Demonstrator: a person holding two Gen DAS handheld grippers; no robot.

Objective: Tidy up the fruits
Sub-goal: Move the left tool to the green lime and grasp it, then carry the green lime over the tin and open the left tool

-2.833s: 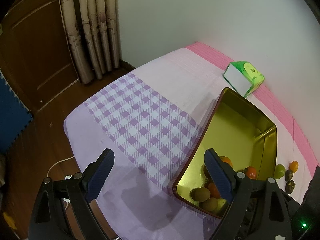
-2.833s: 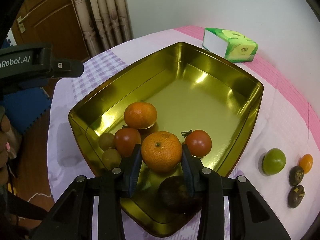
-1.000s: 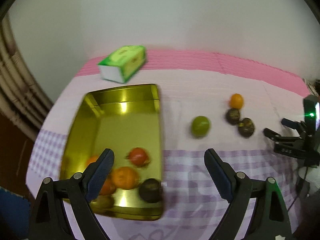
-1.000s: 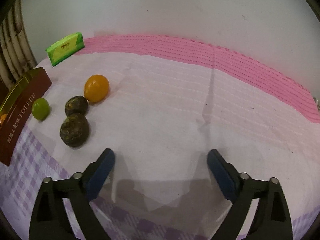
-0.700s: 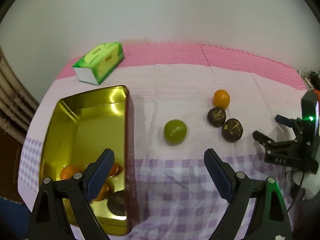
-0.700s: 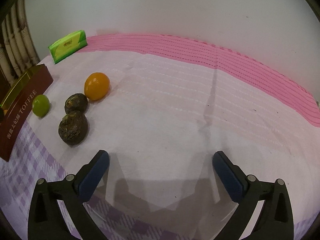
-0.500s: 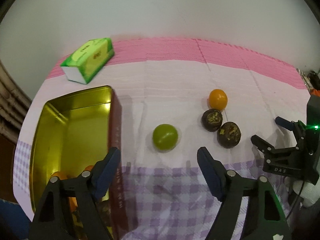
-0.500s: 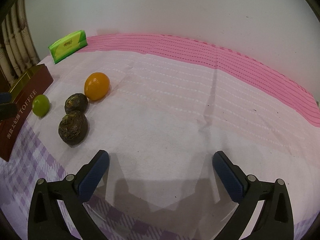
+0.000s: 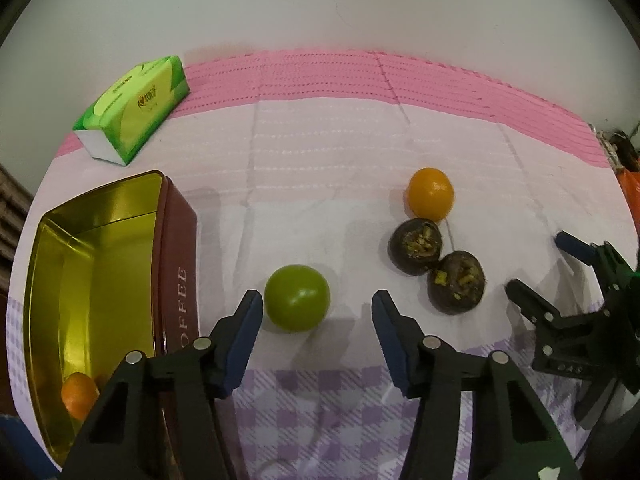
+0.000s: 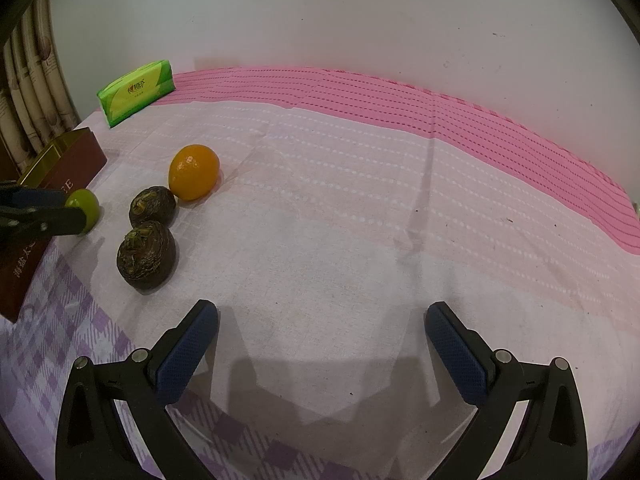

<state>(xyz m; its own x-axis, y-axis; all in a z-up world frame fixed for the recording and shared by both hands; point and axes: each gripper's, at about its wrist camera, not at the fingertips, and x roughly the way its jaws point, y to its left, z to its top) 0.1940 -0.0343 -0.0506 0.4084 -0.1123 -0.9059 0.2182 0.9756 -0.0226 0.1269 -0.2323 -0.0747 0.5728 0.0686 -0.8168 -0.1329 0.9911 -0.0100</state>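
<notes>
Left gripper (image 9: pixel 318 306), open, has closed in around green fruit (image 9: pixel 297 298); pickup imminent. Right gripper (image 10: pixel 322 330) open, idle.

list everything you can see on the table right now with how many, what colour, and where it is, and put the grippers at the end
green fruit: 1, green, on the cloth between the left gripper's fingertips
orange fruit: 1, orange, on the cloth, farthest of the loose fruits
dark fruits: 2, dark brown, side by side just in front of the orange fruit
tin: 1, maroon outside, gold inside, at the left
fruit in the tin: 1 showing, orange, near corner
tissue pack: 1, green, far left by the wall
tablecloth: 1, pink and purple check
left gripper: open, around the green fruit
right gripper: open, over bare cloth
</notes>
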